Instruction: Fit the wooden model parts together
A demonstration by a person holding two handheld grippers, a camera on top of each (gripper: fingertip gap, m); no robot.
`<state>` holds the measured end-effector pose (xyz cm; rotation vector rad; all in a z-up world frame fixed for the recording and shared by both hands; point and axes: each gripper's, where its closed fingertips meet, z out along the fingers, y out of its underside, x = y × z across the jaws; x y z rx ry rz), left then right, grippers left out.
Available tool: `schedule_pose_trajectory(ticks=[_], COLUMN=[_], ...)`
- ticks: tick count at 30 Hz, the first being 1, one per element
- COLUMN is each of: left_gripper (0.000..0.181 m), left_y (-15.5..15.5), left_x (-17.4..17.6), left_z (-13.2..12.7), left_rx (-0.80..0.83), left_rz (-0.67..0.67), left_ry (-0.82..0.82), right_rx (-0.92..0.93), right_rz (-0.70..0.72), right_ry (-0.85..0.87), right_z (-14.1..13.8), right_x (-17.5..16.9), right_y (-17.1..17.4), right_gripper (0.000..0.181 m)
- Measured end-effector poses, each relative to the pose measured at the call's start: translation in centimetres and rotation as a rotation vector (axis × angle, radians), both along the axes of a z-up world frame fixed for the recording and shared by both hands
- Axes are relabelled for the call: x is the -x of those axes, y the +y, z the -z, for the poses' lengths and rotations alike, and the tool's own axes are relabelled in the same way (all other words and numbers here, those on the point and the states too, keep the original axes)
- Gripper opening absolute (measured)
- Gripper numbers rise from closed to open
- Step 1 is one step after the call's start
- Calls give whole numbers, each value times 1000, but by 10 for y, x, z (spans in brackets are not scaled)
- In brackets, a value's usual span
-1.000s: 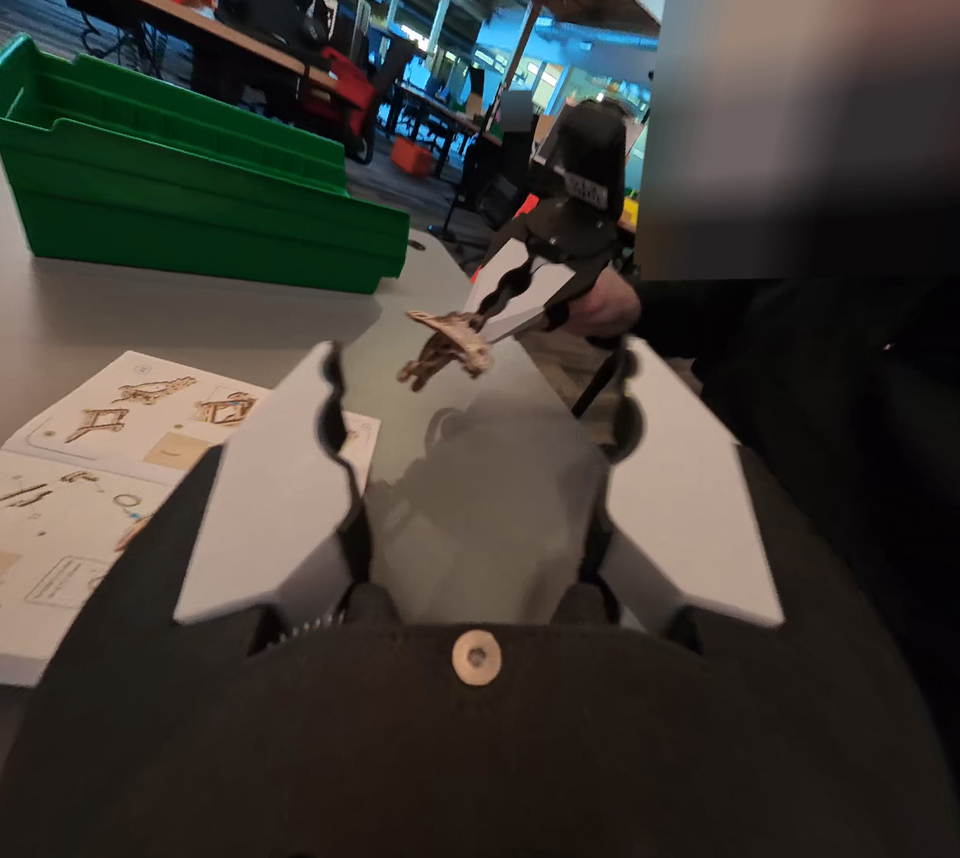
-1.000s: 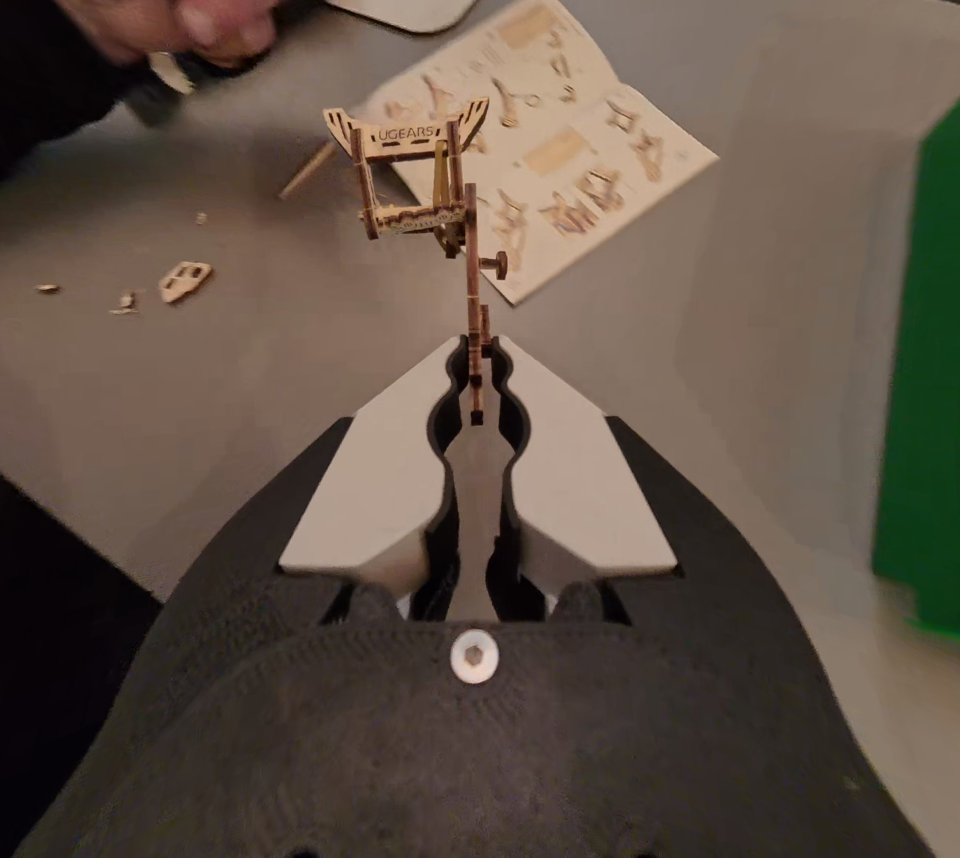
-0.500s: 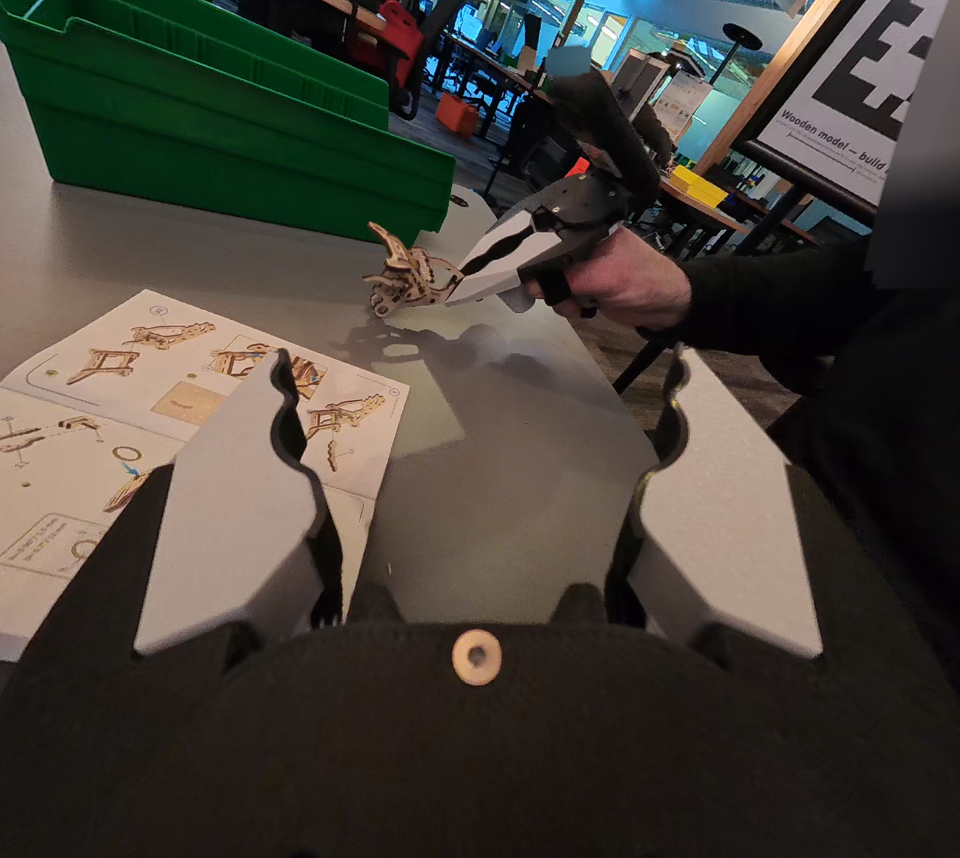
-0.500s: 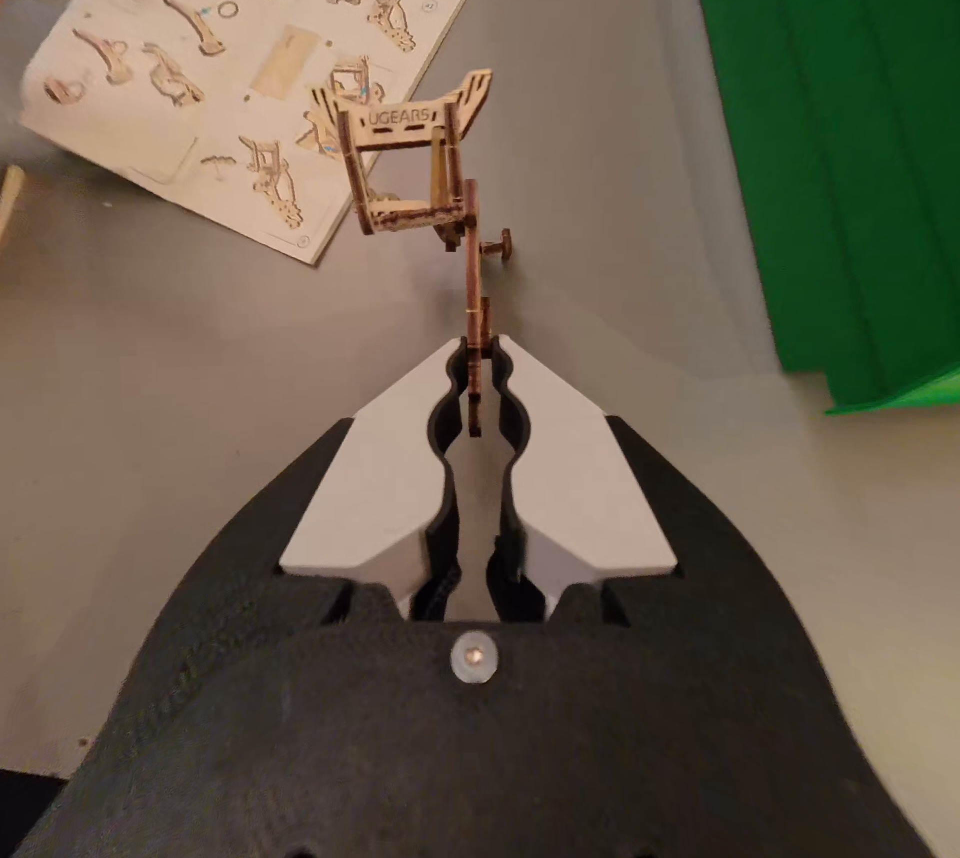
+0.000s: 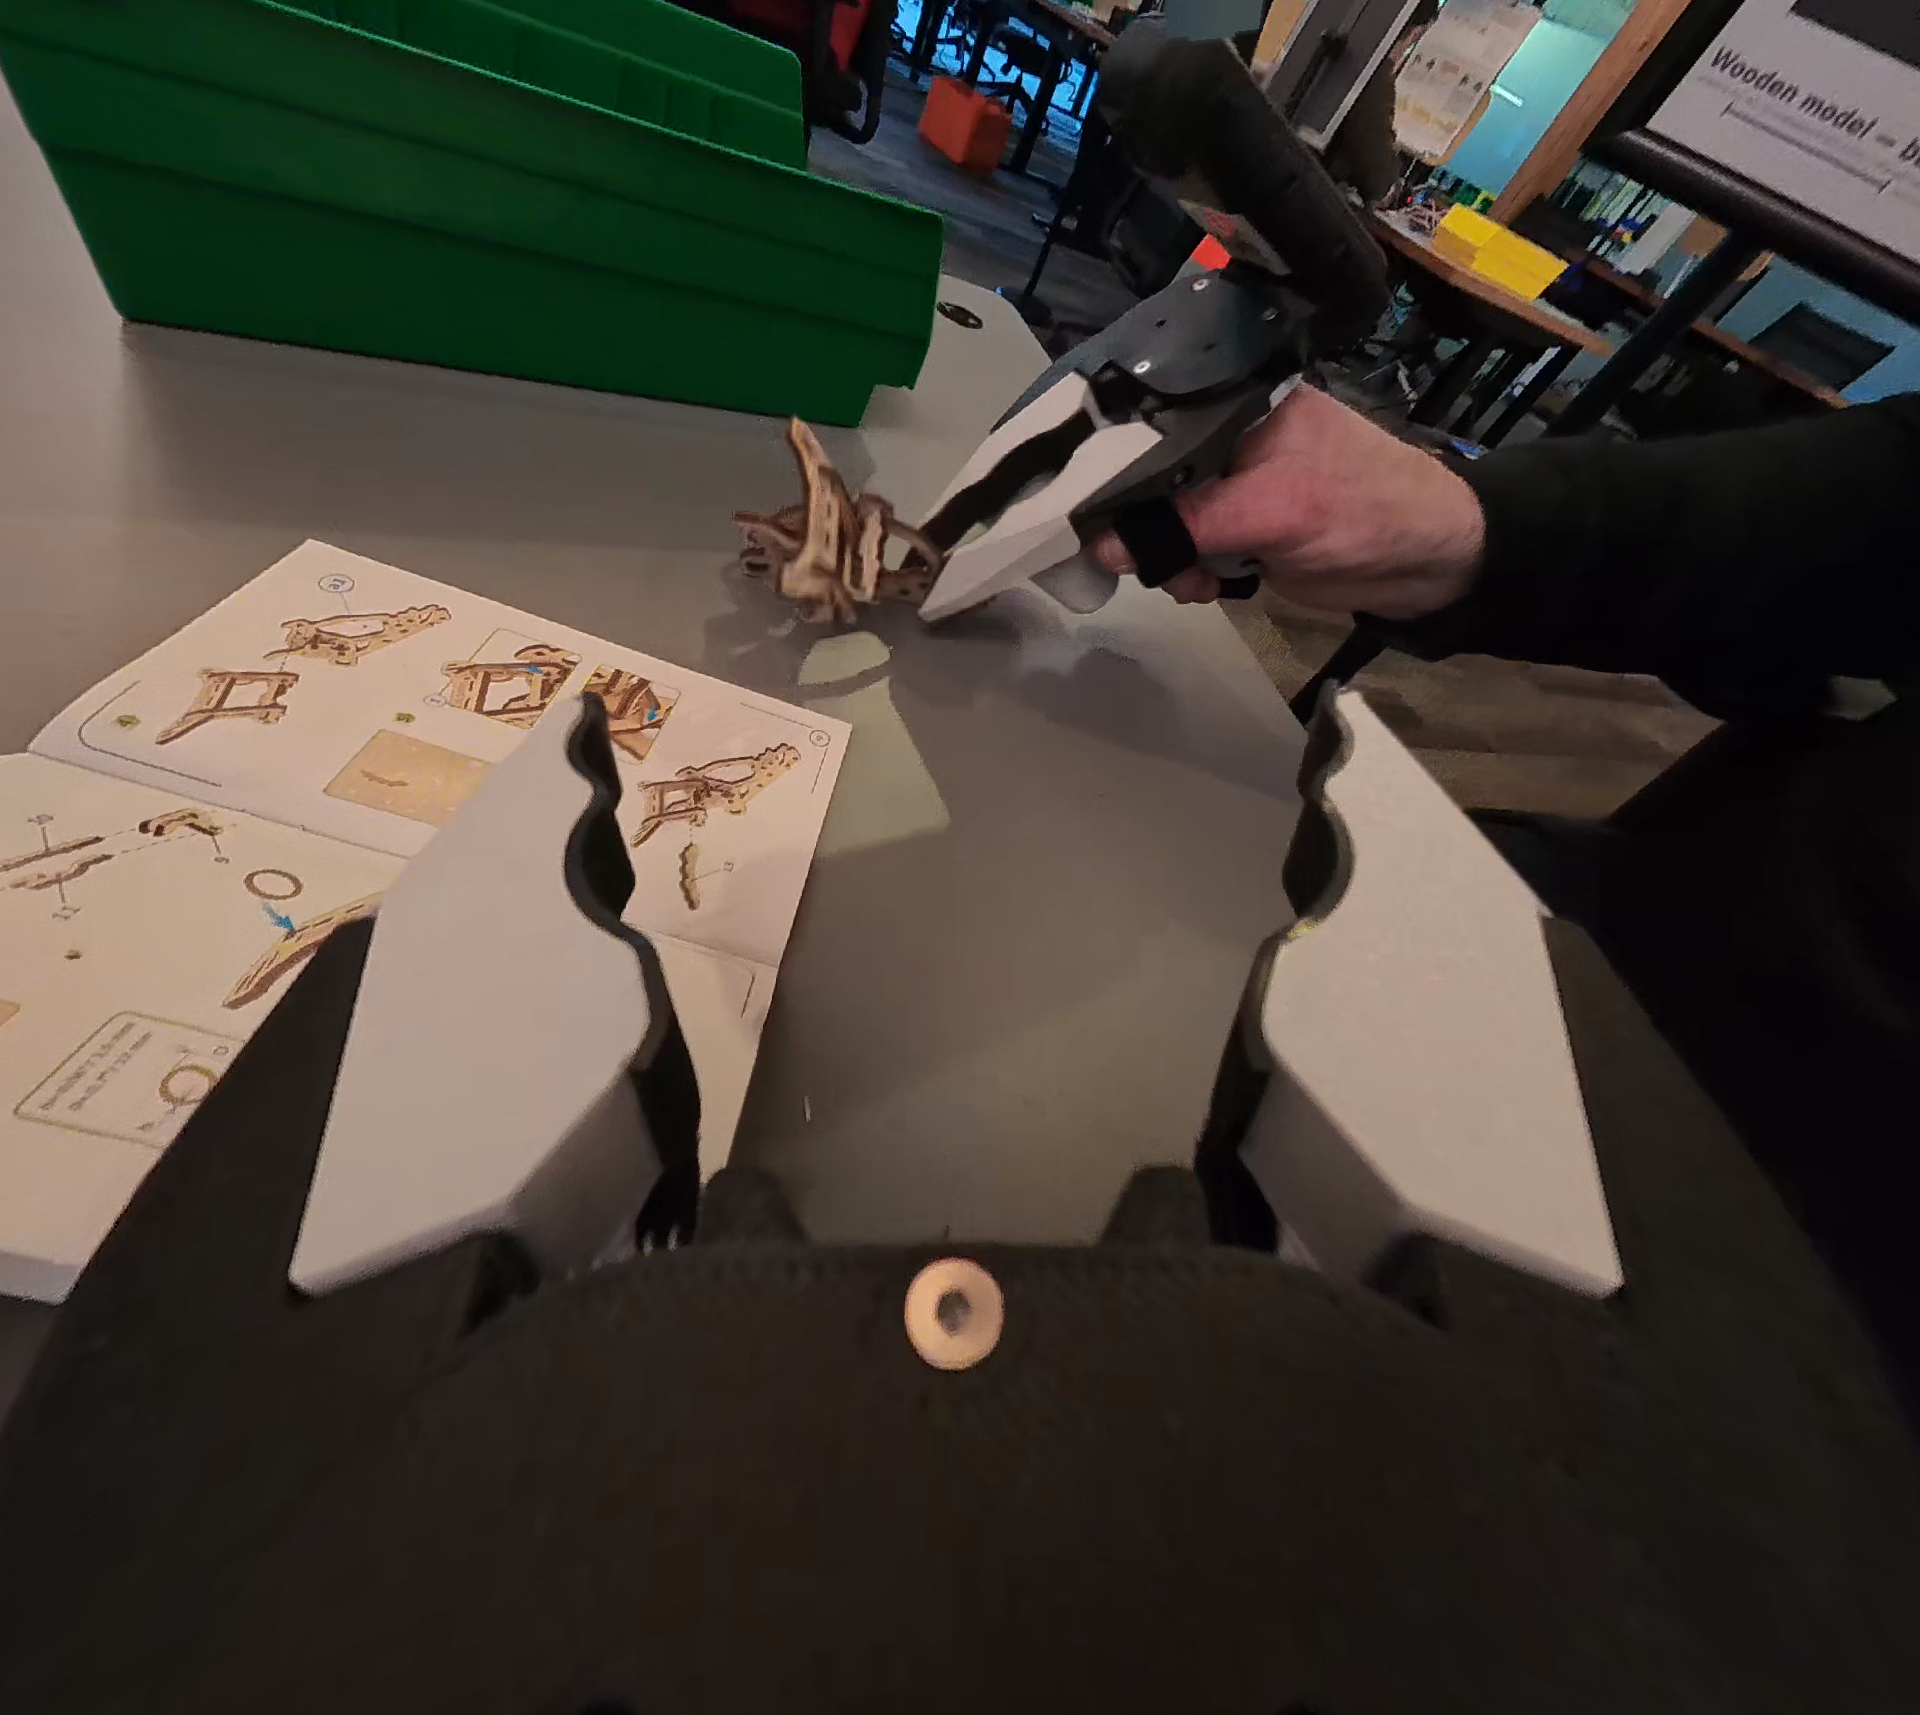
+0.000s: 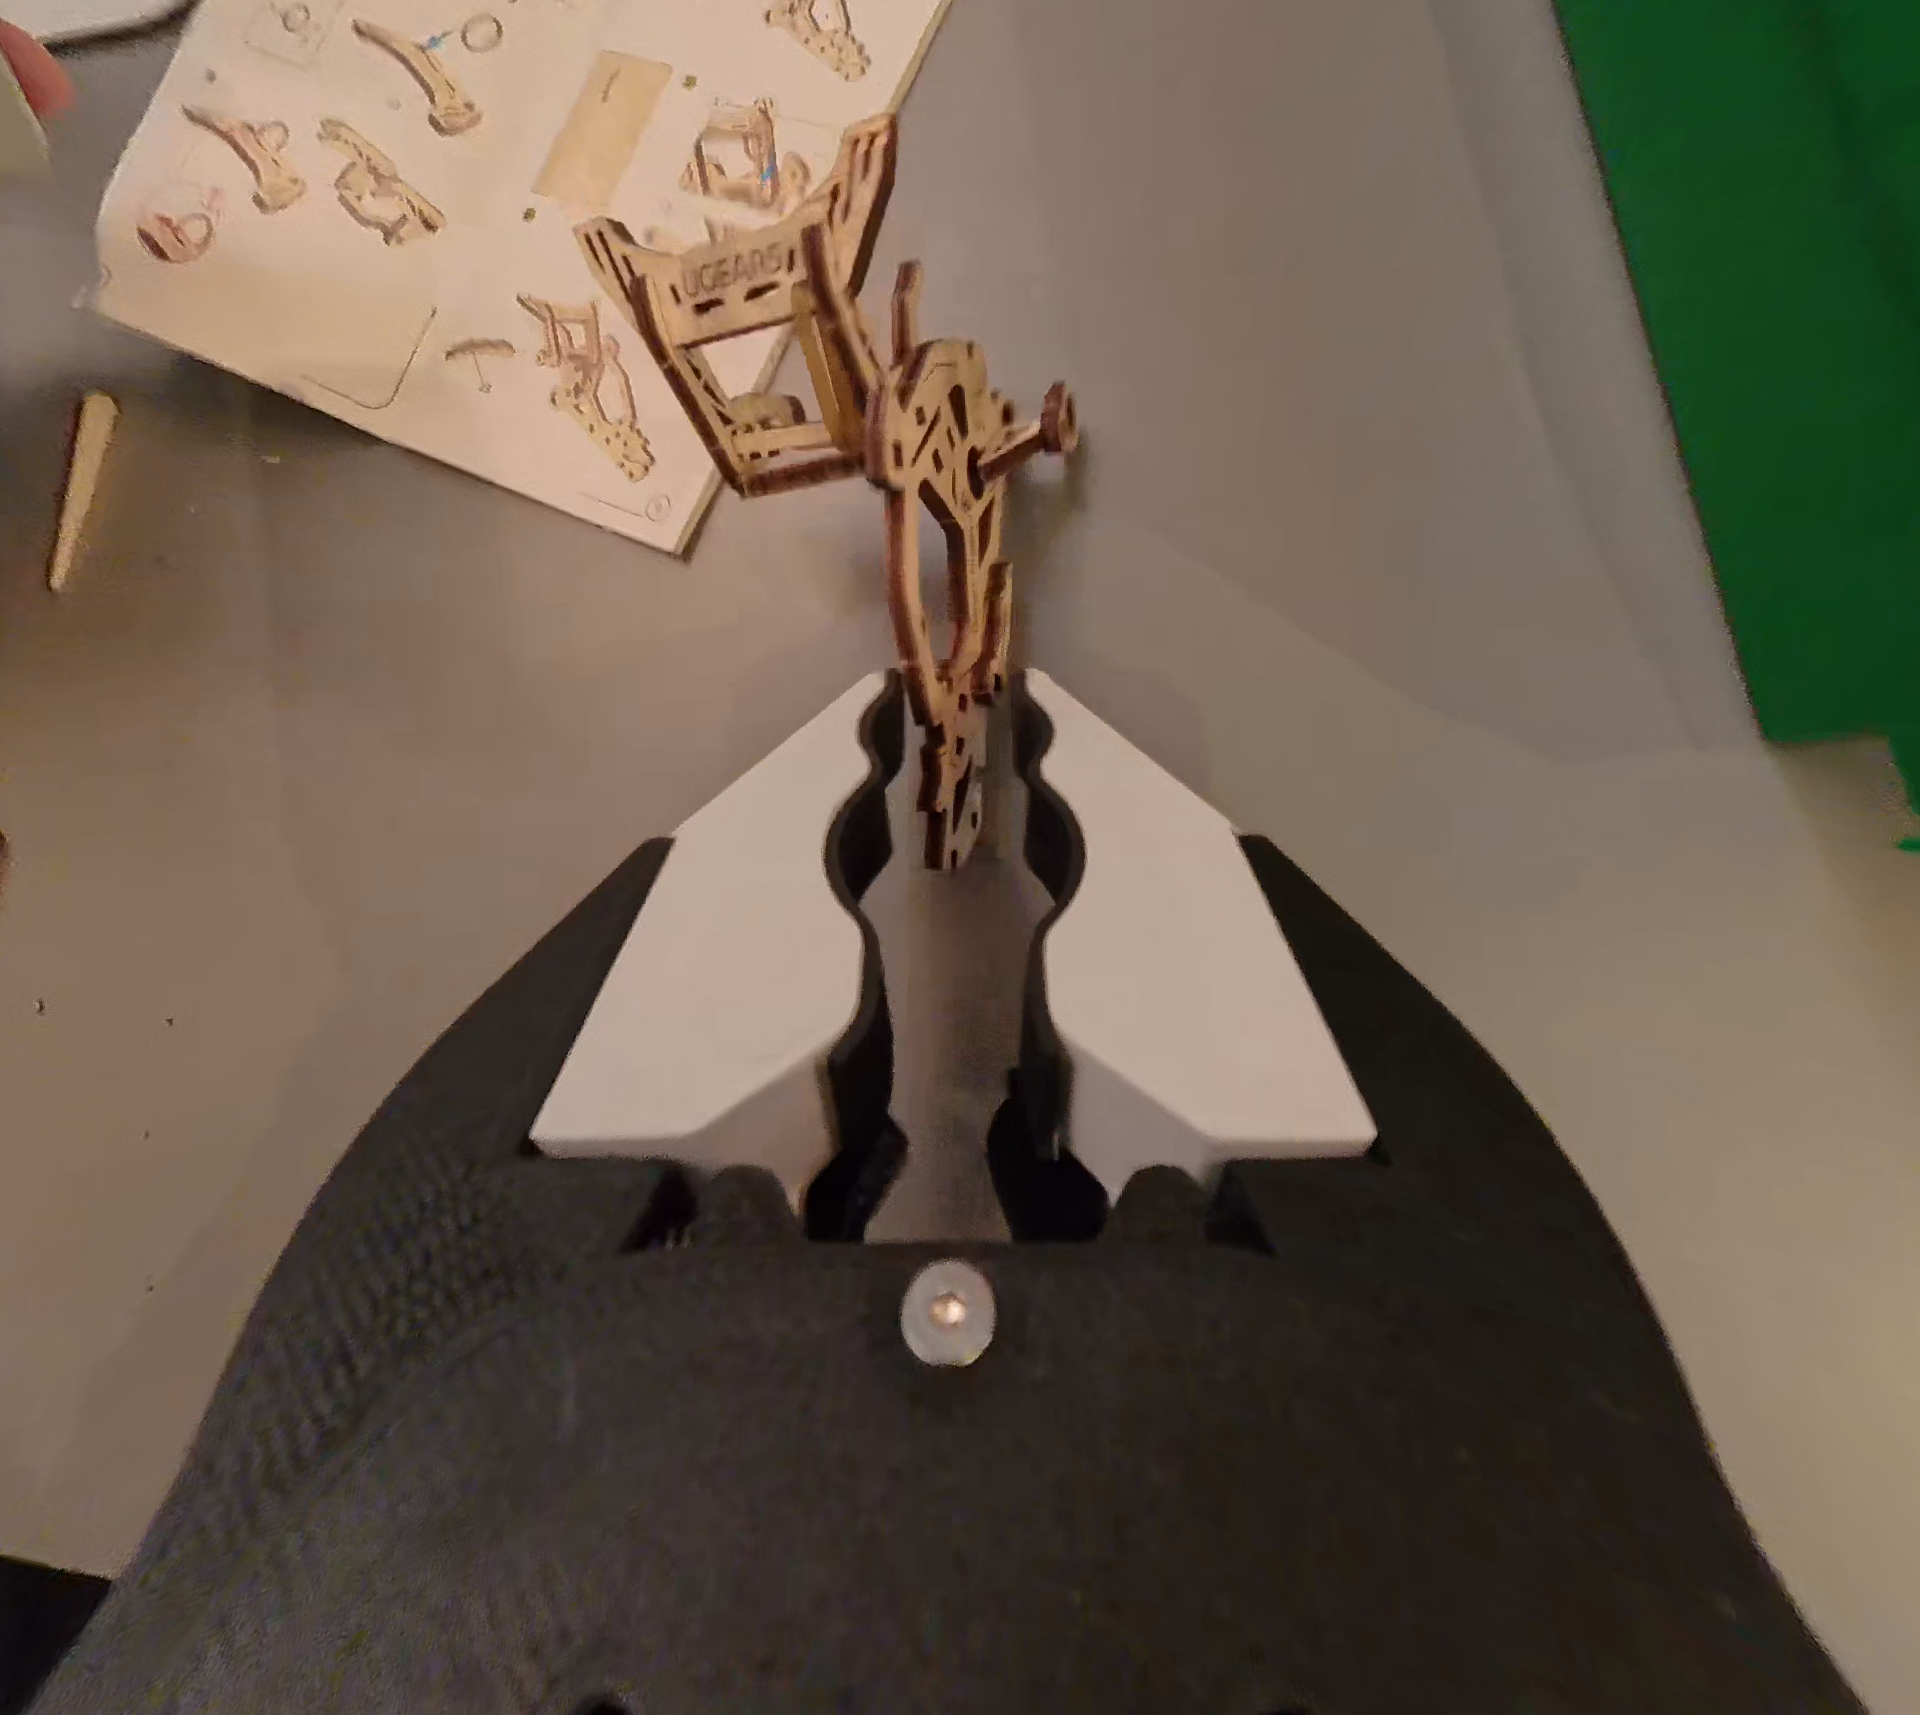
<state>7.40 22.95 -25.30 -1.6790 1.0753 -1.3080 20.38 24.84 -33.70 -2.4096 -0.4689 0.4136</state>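
Down near the bench's far edge, the right gripper (image 6: 956,689) pinches the wooden model (image 6: 831,356) by its lower arm, beside the instruction booklet (image 5: 312,792). Left gripper (image 5: 951,720) is spread wide, empty, near the green bins (image 5: 436,138)

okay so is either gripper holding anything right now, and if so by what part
The right gripper holds the wooden model by the tail end of its flat side arm. The left gripper is open and holds nothing.

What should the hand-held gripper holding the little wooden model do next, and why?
Probably open a little more and back away. The right hand-held gripper seems to be loosening on the pale laser-cut wooden model, which in the left wrist view looks to rest on the grey table, and the left hand-held gripper is open, empty.
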Motion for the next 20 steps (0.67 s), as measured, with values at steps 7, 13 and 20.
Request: schedule_pose_trajectory(ticks=[7, 13, 20], left_gripper=[103, 82, 53], left_y=[5, 16, 28], left_x=[1, 3, -5], left_z=[27, 61, 92], left_rx=[-161, -266, -274], left_rz=[-41, -69, -29], left_ry=[245, 530, 735], right_rx=[21, 13, -48], right_rz=[23, -22, -59], right_ry=[67, 66, 45], right_z=[-2, -11, -27], right_x=[-9, -15, -25], right_y=[-5, -12, -17], right_gripper=[27, 36, 35])
